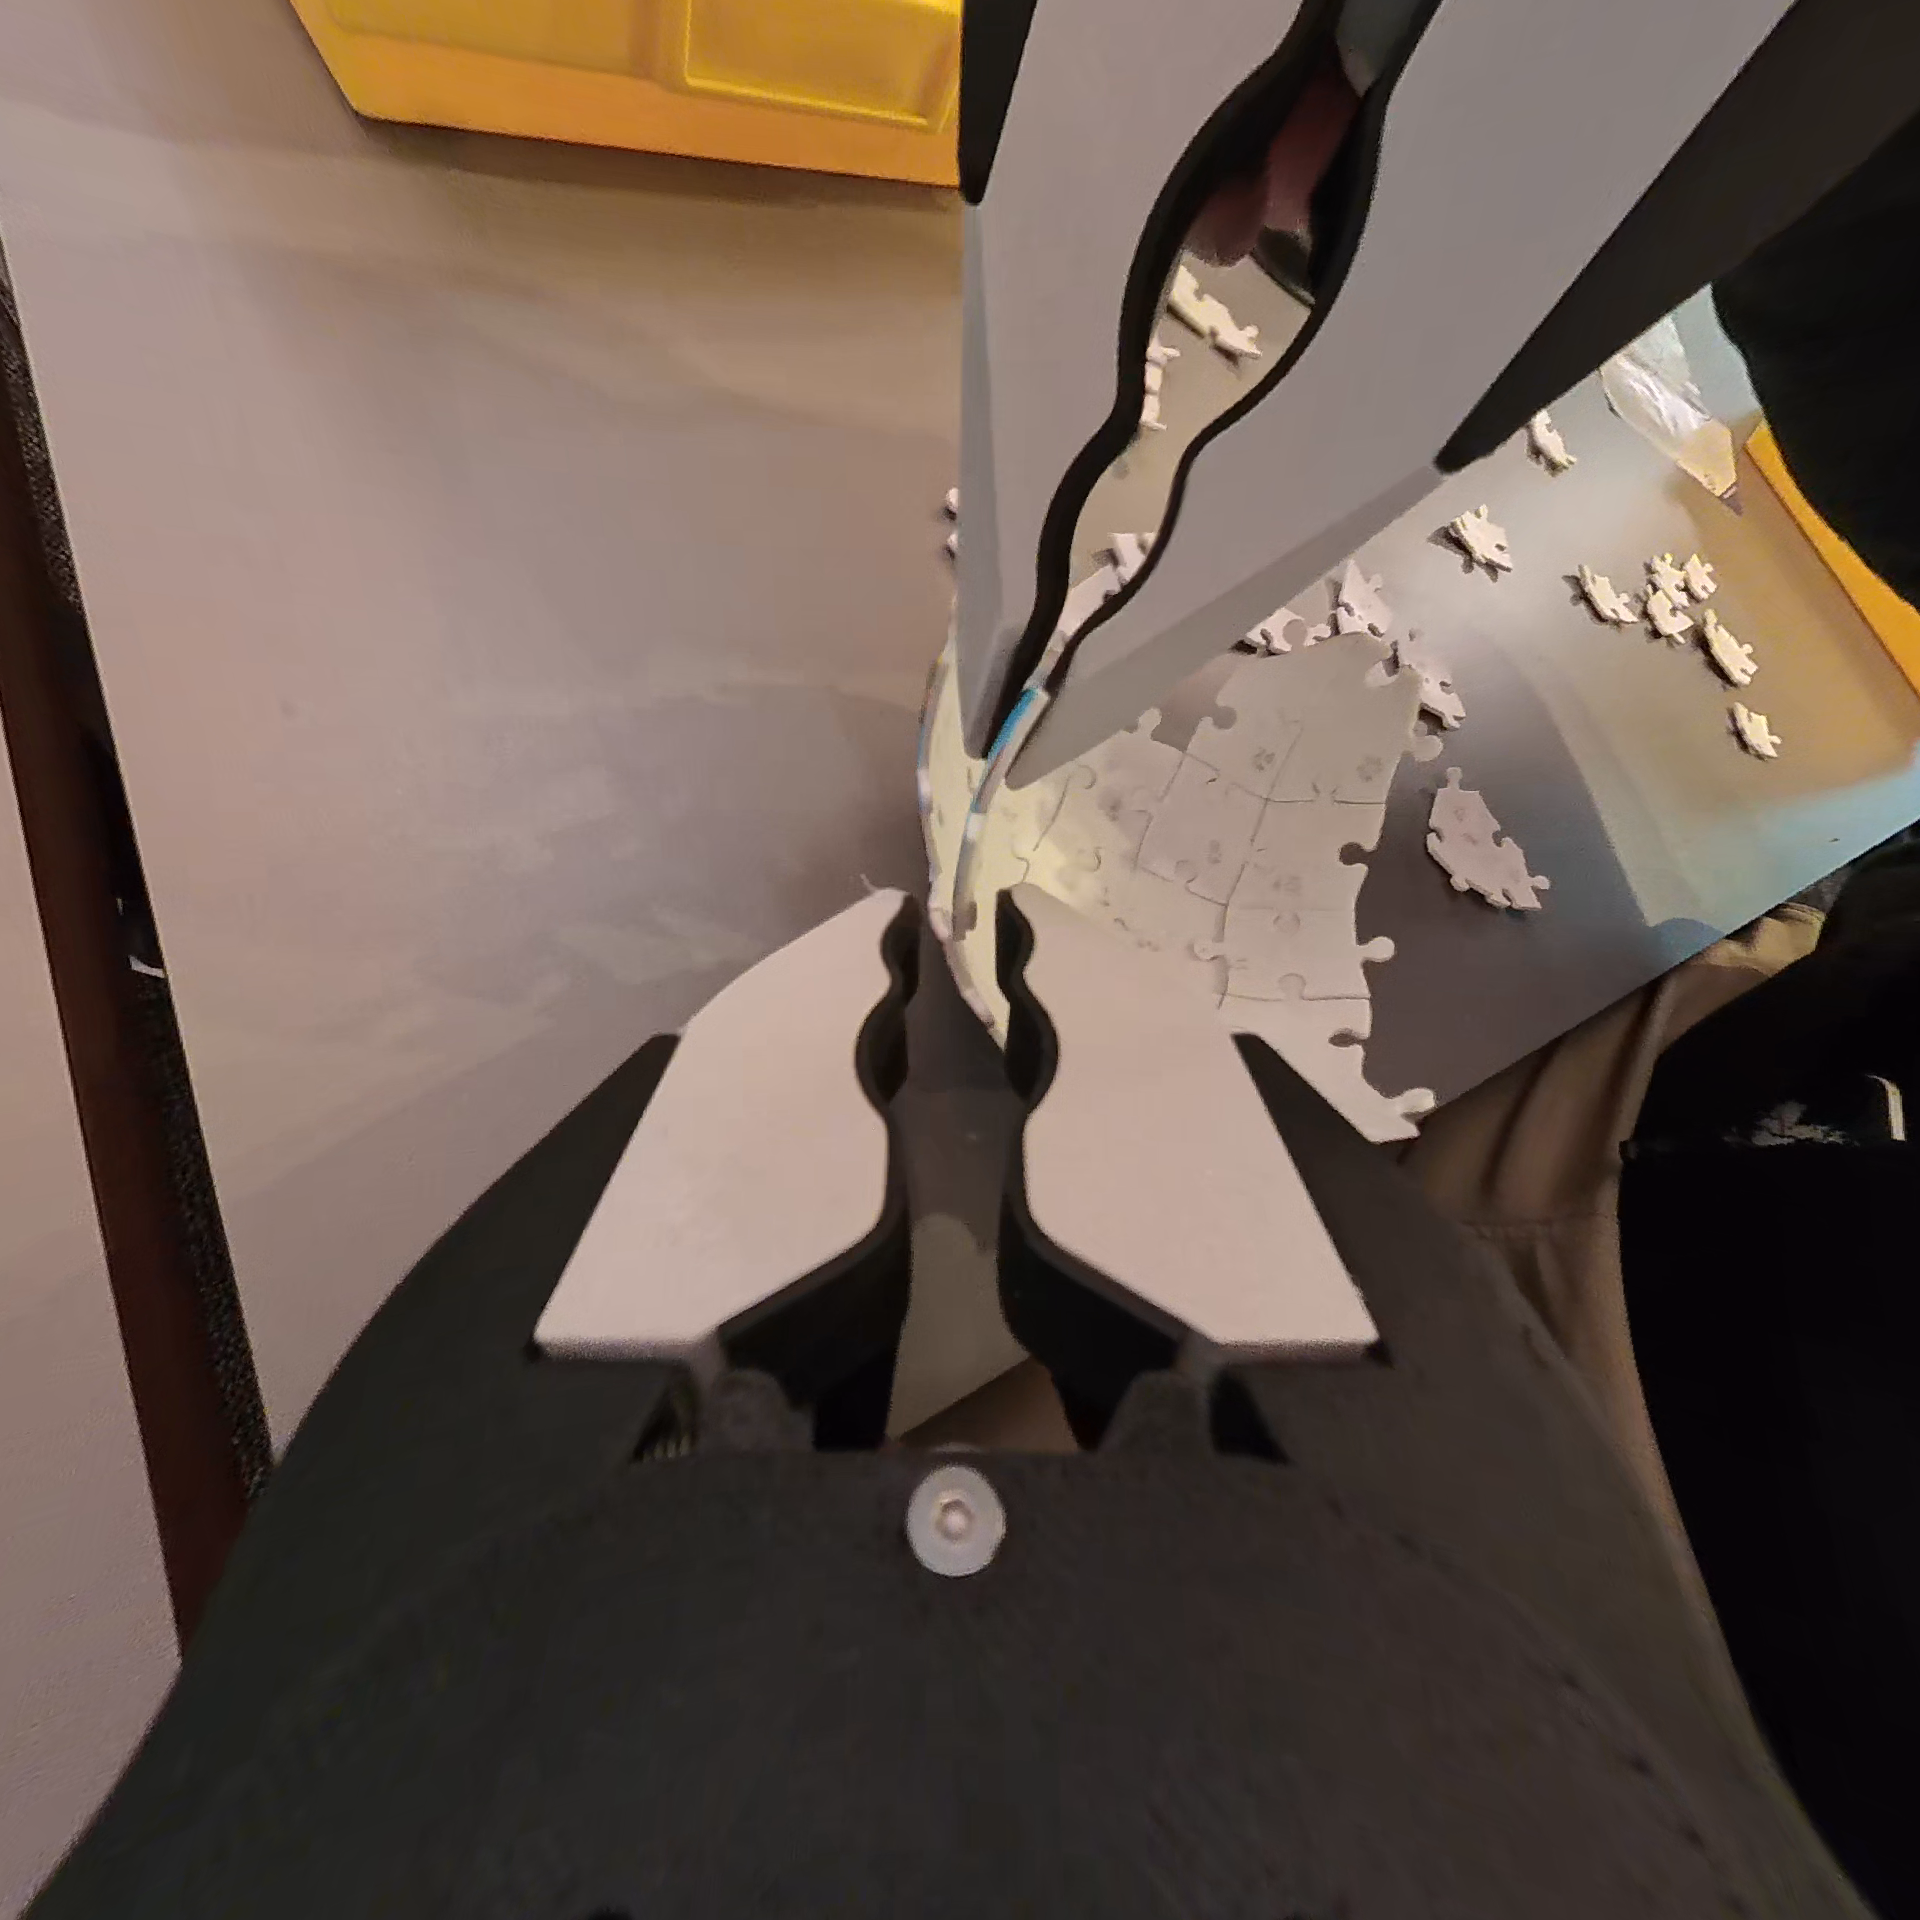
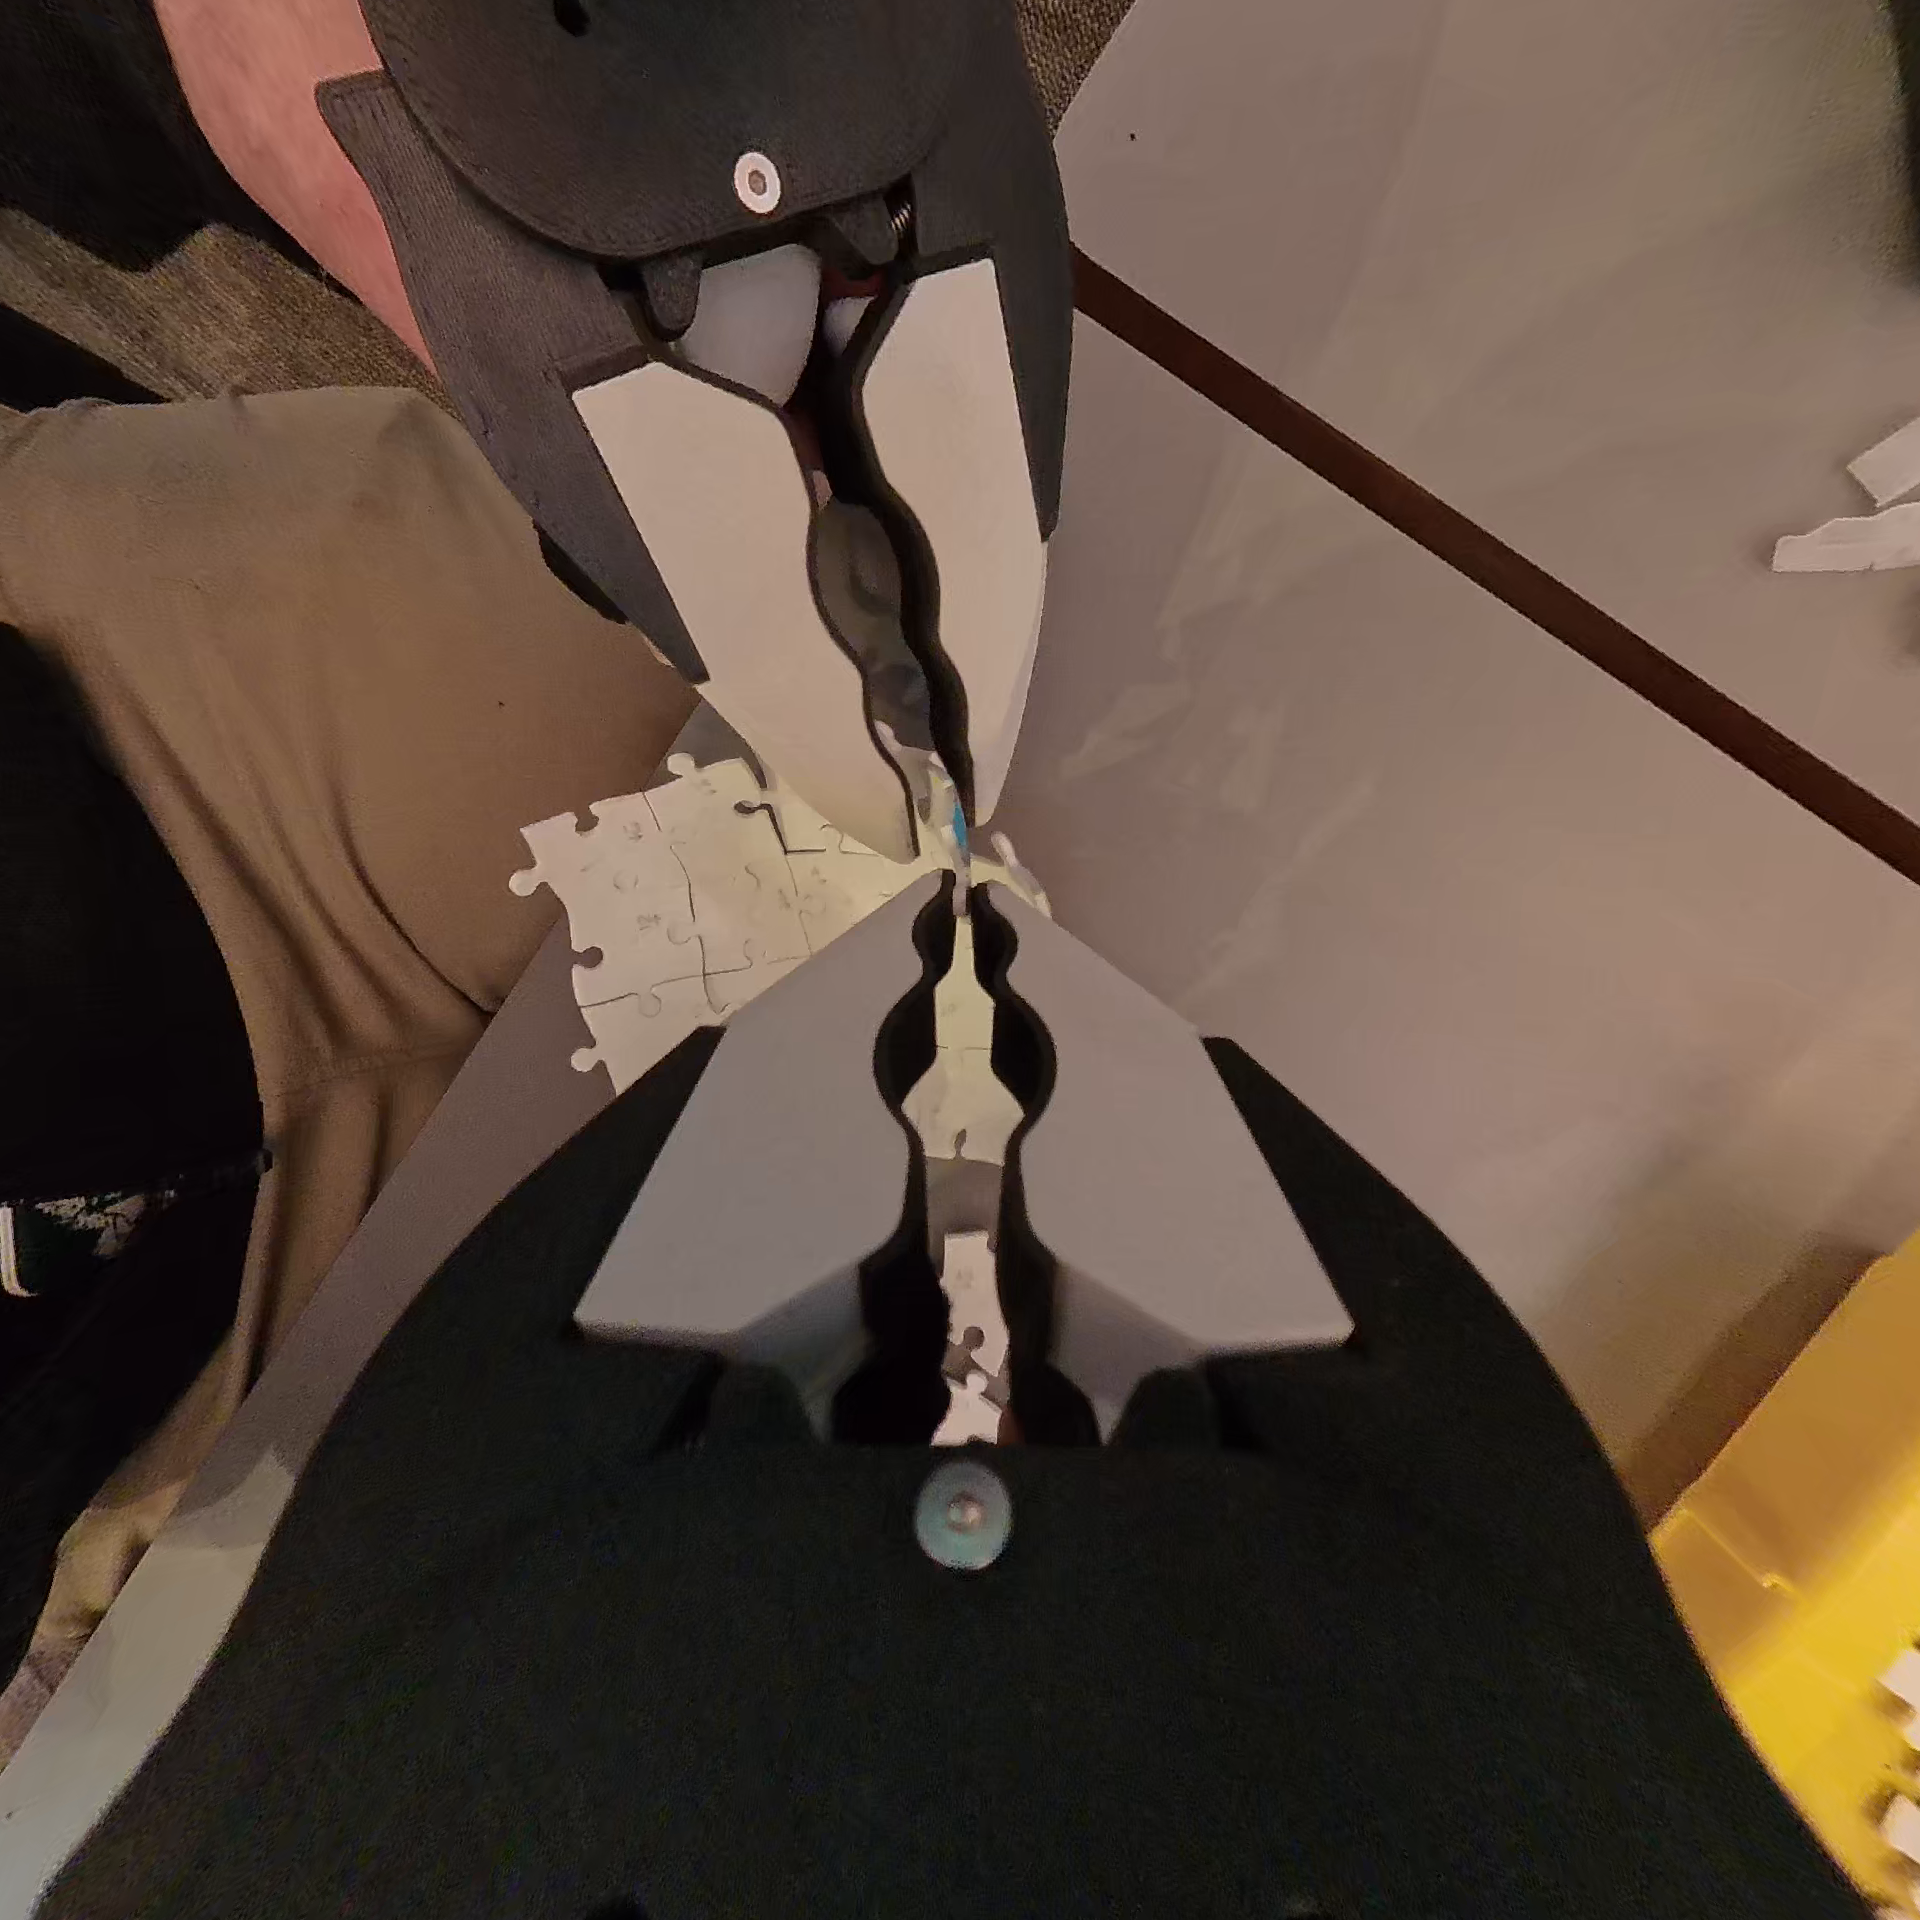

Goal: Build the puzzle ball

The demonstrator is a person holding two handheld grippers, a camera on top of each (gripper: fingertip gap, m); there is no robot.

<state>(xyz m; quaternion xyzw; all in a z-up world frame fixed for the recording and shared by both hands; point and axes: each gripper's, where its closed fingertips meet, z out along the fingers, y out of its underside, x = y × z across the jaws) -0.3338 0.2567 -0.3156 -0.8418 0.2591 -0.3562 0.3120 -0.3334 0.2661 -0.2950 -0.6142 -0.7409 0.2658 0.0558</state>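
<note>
both my left gripper (image 1: pixel 961 914) and right gripper (image 1: pixel 1003 743) pinch the rim of the thin, light, easily popped-apart puzzle shell (image 1: pixel 1278 831).

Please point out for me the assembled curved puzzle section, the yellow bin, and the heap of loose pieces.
assembled curved puzzle section (image 1: pixel 1278 831): left wrist view, on its pale inner face.
yellow bin (image 1: pixel 665 73): left wrist view, on its side wall.
loose pieces (image 1: pixel 1673 608): left wrist view, on one piece of the cluster.

Dim warm light, soft blur, fisheye edges
</note>
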